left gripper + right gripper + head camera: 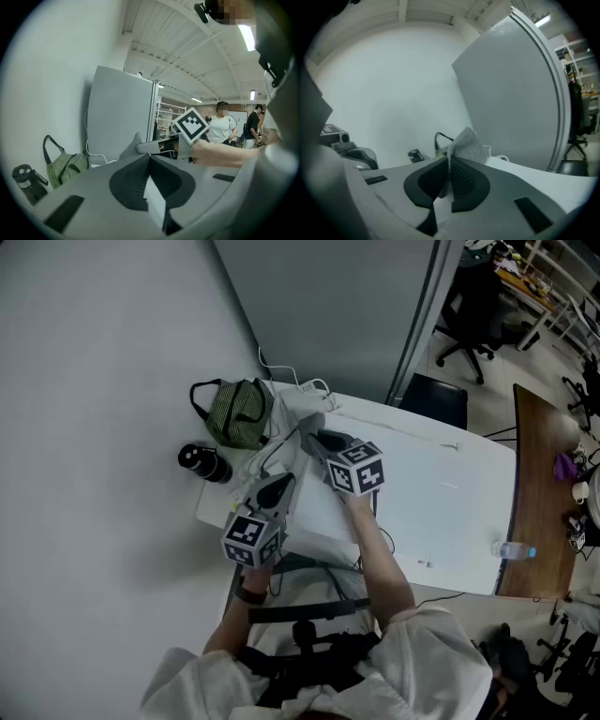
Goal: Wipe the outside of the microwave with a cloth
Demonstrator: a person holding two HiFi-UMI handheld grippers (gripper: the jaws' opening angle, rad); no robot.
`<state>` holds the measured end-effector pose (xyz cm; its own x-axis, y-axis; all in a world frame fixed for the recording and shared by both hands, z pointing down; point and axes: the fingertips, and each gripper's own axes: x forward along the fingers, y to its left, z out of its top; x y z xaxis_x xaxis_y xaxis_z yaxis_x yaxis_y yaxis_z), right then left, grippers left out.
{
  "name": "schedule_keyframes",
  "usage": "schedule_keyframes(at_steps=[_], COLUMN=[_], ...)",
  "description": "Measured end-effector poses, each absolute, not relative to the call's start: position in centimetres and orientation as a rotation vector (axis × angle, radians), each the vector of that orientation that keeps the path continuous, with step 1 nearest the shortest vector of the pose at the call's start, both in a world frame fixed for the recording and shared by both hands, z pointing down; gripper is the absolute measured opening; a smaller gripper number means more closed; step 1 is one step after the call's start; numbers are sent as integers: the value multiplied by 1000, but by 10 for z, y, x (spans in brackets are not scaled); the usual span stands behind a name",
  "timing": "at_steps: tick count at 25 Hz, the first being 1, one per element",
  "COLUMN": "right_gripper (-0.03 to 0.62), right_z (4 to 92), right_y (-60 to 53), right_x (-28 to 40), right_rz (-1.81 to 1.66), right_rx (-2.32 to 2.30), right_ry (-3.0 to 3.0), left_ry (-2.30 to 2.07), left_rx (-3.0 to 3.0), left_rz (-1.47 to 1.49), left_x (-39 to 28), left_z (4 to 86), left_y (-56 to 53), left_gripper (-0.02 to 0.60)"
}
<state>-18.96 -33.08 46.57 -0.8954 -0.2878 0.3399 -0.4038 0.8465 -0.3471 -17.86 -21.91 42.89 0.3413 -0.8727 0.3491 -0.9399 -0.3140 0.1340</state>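
So the person's got both arms stretched out over the white microwave [322, 514] on the table [450, 512], with the right forearm reaching further forward than the left. The right gripper [314, 439] is pinched tight on a grey cloth [466, 144], which sticks up past the jaw tips near the microwave's back edge. The left gripper [277, 482] sits just beside it, jaws closed on nothing. A green striped bag [238, 413] and a black bottle [204, 463] are by the wall.
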Motion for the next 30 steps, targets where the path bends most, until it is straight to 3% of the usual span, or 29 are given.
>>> schedule_keyframes(at_steps=[6, 22, 26, 30], right_gripper=[25, 25, 25, 25], right_z=[490, 496, 481, 482], right_y=[-376, -353, -346, -345], right_x=[-115, 243, 244, 135], right_rz=[504, 406, 383, 394], right_rx=[840, 1652, 1735, 1504], right_ry=[-2494, -1879, -1871, -2085], left_ry=[-1531, -1218, -1232, -1265], left_rx=[2366, 2562, 2564, 2550], left_rz=[291, 234, 229, 209], left_x=[-191, -157, -171, -187], left_z=[423, 432, 431, 427], left_y=[-230, -243, -241, -235], left_gripper=[25, 25, 25, 25])
